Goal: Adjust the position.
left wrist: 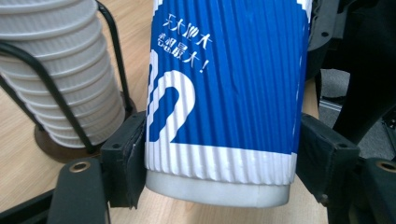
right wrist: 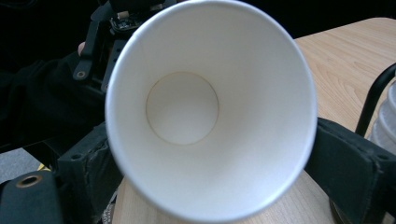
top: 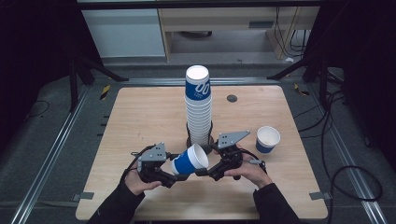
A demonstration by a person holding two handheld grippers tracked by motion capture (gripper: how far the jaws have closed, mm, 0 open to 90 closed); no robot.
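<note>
- Left tool (top: 173,178) clenched on the base end of a blue-and-white ribbed paper cup (top: 190,160); pads press both sides in left gripper view.
- Cup lies tilted above the light wooden worktop (top: 140,116), mouth toward right tool (top: 201,171).
- Right tool: jaws flank the cup rim w/ cup between; can't tell if pads press.
- Tall stack of matching cups (top: 198,107) in a black wire holder just behind.
- Single upright cup (top: 268,139) to the right, well apart.

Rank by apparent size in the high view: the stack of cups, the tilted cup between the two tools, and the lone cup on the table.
1. stack of cups, by far the tallest.
2. tilted cup.
3. lone cup, slightly smaller looking, though it lies farther from the camera, so the two may match.
</note>
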